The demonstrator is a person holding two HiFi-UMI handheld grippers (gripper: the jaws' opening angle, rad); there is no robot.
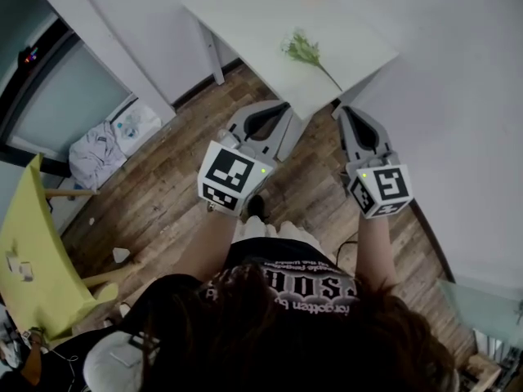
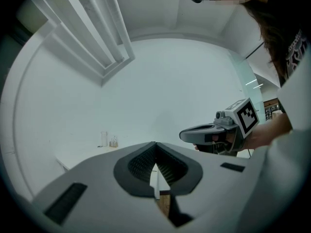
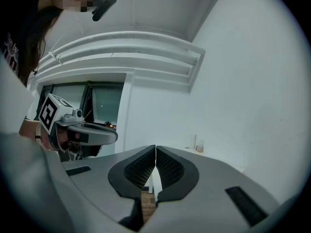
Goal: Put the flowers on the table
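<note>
With the left claw (image 1: 276, 111) and right claw (image 1: 346, 114) both pressed together and empty, the flowers (image 1: 304, 52) lie just ahead of them near the table (image 1: 237, 19) edge, where a careless nudge could sweep them off.

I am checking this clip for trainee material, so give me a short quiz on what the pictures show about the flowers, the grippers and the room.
1. True or false: the flowers lie on the white table, near its corner.
2. Pick one. The right gripper is: A, open and empty; B, shut with nothing between its jaws; C, shut on the flowers.
3. Fill in the gap: the chair on the wooden floor at the person's left is ___ in colour.

Key: 1 true; 2 B; 3 yellow.
</note>
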